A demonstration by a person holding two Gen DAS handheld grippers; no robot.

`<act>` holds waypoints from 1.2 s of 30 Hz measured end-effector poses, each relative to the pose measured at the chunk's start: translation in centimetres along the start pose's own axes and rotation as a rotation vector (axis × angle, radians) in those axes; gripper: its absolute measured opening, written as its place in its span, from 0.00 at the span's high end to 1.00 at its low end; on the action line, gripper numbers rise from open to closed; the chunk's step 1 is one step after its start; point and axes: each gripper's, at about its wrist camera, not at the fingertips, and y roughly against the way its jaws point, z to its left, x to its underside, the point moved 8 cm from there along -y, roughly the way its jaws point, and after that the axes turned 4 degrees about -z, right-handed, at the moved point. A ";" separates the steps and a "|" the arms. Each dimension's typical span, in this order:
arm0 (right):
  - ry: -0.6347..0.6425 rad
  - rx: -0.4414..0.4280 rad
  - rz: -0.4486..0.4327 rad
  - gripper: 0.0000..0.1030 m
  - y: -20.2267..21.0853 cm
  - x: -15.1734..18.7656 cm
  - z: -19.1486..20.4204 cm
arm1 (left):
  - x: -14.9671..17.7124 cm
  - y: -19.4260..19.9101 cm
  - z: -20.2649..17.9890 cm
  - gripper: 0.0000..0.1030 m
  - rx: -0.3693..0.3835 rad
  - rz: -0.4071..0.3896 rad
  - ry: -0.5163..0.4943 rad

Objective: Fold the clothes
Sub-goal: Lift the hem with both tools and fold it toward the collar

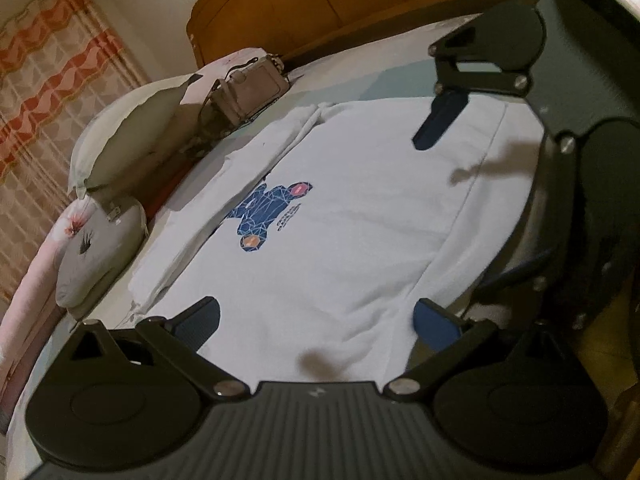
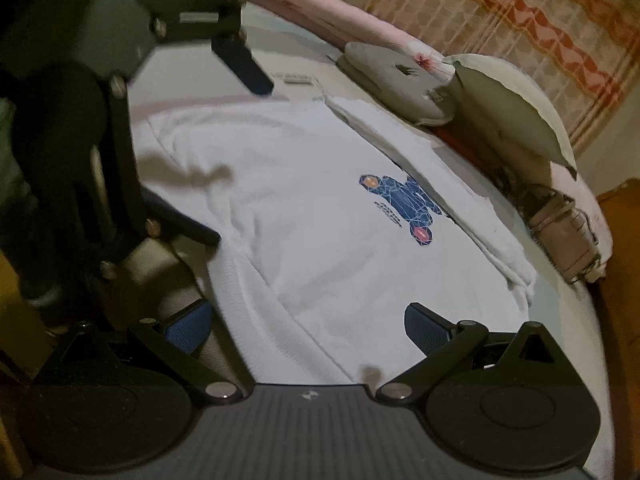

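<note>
White sweatshirt [image 1: 340, 216] lies flat on the bed [image 1: 384, 64], far side already folded in over the bear print [image 1: 268, 212]. Your left gripper [image 1: 316, 320] and right gripper [image 2: 308, 322] both hover with jaws apart, empty. The near unfolded edge runs 10-to-4 in the right view, 1-to-7 in the left. Both sit about equally near it.

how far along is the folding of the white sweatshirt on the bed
Partly done. The white sweatshirt with the blue bear print lies flat on the bed, and its far side with the sleeve is already folded in over the print's edge. Right now nothing is gripped: the left gripper and right gripper are both open at the near edge. The near side and final fold remain.
</note>
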 end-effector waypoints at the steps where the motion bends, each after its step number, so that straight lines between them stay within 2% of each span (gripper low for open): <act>1: -0.003 0.011 -0.002 0.00 -0.1 -0.1 -0.2 | 0.0 0.2 0.0 0.00 0.001 -0.002 0.003; 6: -0.015 0.088 -0.023 0.00 -0.1 -0.7 -1.4 | 0.3 0.9 -0.5 0.01 0.035 -0.012 -0.009; 10: -0.041 0.088 -0.028 0.00 0.0 -0.8 -2.1 | 0.8 0.0 -1.6 0.01 0.039 0.014 -0.071; 15: -0.040 0.070 -0.015 0.00 -0.1 -0.5 -1.9 | 0.4 -0.2 -2.2 0.01 0.054 0.008 -0.109; 19: -0.016 0.019 -0.023 0.00 0.5 -0.5 -1.1 | 0.5 0.7 -3.0 0.01 0.085 -0.011 -0.190; 21: 0.009 -0.010 -0.032 0.00 0.7 -0.6 -0.4 | 0.8 0.6 -2.8 0.01 0.072 0.000 -0.189; 26: 0.155 -0.020 -0.049 0.00 0.0 -1.2 1.6 | 1.2 0.0 -1.8 0.01 0.051 0.019 -0.131; 30: 0.282 -0.021 -0.041 0.00 -0.2 -1.7 2.0 | 1.1 0.3 -1.3 0.01 0.062 0.010 -0.110; 36: 0.499 0.058 -0.040 0.00 -0.2 -1.7 1.7 | 0.4 0.8 -1.6 0.01 0.099 -0.023 -0.088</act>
